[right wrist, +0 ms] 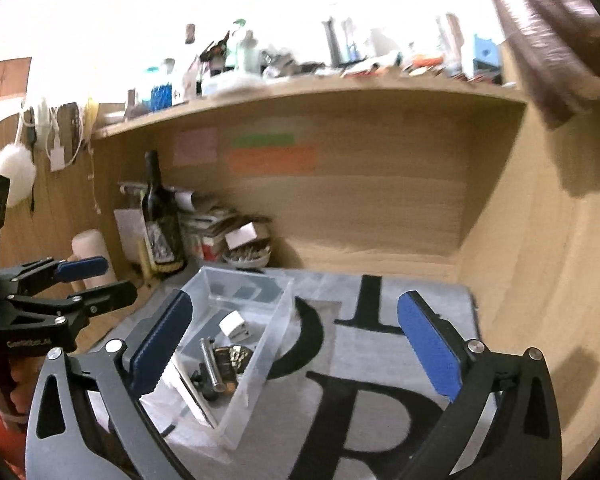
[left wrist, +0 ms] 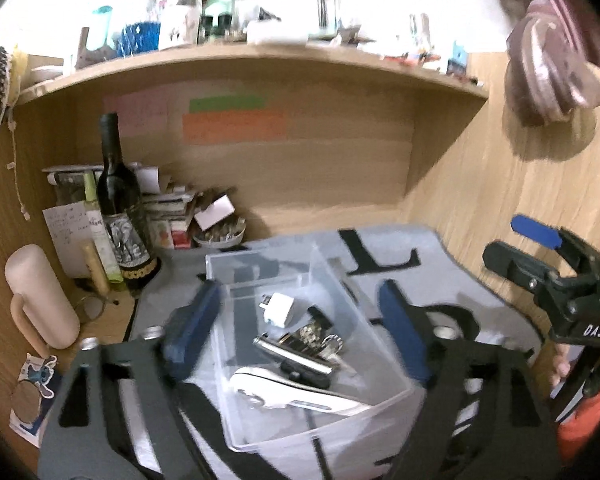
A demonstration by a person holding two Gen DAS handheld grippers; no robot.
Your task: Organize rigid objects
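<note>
Left gripper (left wrist: 300, 328): jaws spread wide, blue pads well apart, nothing pressed between them. It hangs above the clear plastic box (left wrist: 384, 344), whose near compartment shows in the gap between the pads.

Right gripper (right wrist: 296, 344): jaws wide apart too, empty. Its left pad overlaps the box's near-left wall in the right wrist view; contact cannot be told. The other pad stands over the grey mat (right wrist: 380, 360) with large black letters.

Box: sits on the mat, split by a clear divider. Far compartment looks empty. Near compartment holds the task items: white plug adapter (left wrist: 278, 305), silver metal bar (left wrist: 296, 354), shiny binder clips (left wrist: 314, 338), small black pieces, and a white flat item (left wrist: 284, 390) against the near wall. Frames blurred; finer detail not readable.

Surroundings: mat lies in a wooden desk alcove. Far left corner: dark wine bottle (left wrist: 118, 200), stacked papers and small boxes, pale pink mug (left wrist: 40, 292). Coloured sticky notes (left wrist: 232, 124) on the back panel. Cluttered shelf above.
</note>
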